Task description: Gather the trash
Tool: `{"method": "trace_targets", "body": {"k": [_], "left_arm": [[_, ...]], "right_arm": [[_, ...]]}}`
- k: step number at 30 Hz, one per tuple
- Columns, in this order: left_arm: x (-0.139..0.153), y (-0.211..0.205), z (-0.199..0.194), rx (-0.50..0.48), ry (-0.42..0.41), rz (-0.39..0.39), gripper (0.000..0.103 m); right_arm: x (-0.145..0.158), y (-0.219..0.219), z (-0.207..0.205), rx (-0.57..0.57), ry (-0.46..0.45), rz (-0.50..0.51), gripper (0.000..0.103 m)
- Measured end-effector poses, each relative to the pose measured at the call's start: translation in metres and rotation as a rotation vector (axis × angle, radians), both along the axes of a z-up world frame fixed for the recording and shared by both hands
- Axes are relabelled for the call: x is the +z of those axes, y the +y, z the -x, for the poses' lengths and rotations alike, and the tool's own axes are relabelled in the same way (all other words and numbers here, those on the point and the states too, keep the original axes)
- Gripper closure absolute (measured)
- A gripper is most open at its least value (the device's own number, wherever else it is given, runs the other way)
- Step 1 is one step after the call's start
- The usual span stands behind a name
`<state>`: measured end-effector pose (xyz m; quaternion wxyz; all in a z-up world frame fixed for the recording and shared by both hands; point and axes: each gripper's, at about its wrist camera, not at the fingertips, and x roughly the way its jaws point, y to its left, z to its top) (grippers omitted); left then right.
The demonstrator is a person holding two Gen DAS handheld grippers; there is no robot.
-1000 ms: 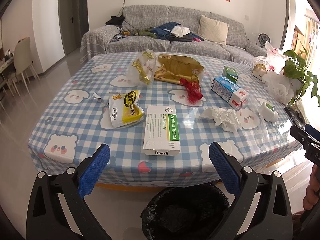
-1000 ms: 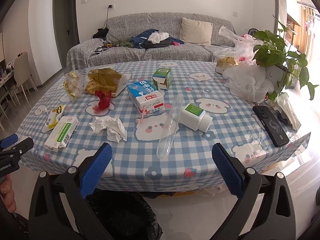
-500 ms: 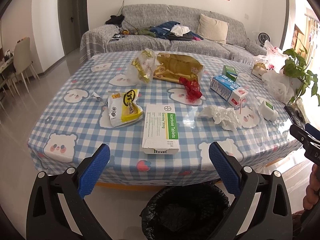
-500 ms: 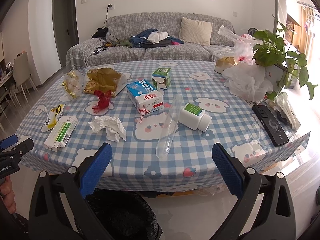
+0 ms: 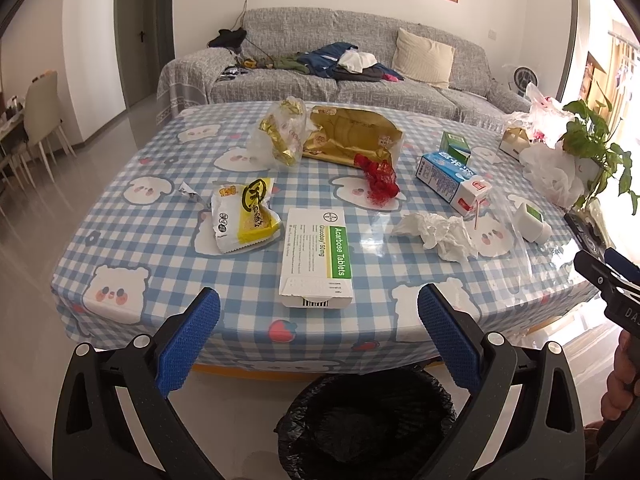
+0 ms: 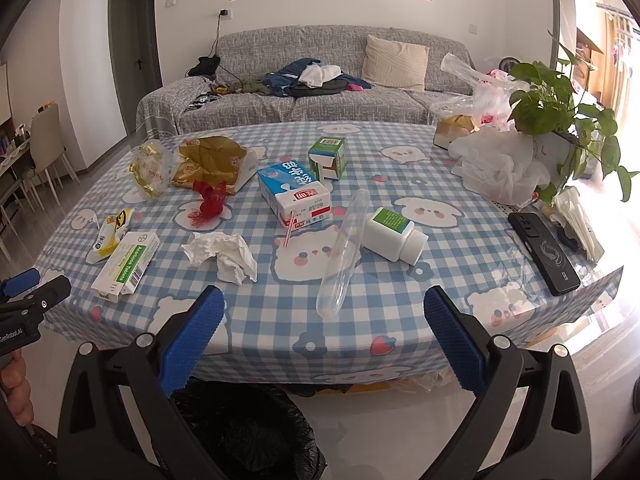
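Both the left gripper [image 5: 318, 320] and the right gripper [image 6: 323, 320] have their fingers spread wide and hold nothing. The trash lies on the surface [image 6: 280, 320]: a tablet box [image 5: 316, 258] near the edge, a crumpled tissue [image 6: 224, 254], a milk carton [image 6: 296, 194]. The black bin [image 5: 368, 428] below is partly cut off.

Left gripper [image 5: 318, 334]: black plastic frame, silver screw heads, blue cross-hatched pads [image 5: 188, 342]. Right gripper [image 6: 322, 336]: identical build. White lettering on each body, partly cut off.
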<state>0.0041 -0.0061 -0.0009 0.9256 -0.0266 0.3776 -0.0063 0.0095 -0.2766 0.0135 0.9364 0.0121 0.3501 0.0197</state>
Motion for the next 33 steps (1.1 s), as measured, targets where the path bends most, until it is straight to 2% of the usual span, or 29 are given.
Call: {"method": "trace_targets", "body": {"k": [33], "left_arm": [[-0.0007,0.0054,-0.003,0.005,-0.004,-0.016,0.006]], "right_arm": [[-0.0025,-0.0011,-0.003,0.0,0.01,-0.015,0.007]]}}
